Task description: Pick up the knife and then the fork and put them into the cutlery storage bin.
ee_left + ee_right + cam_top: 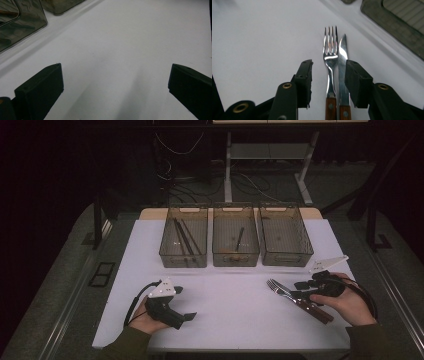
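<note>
Count of items on the white table (pixel 225 285):

Bins: three smoky transparent bins in a row at upper centre of the high view: left bin (pixel 183 255), middle bin (pixel 235 255), right bin (pixel 286 255).

Cutlery outside the bins: one fork (pixel 330 57) and one knife (pixel 343 62), both with wooden handles, lower right of the high view.

Bin contents: dark slender utensils in the left bin, number uncertain; one in the middle bin.

Grippers: two, left gripper (pixel 187 316) and right gripper (pixel 298 290).

Hands: two.

Fork (pixel 330 60) lies just left of knife (pixel 343 62) on the table (pixel 235 295); three bins (pixel 236 241) stand behind, apparently side by side.
</note>
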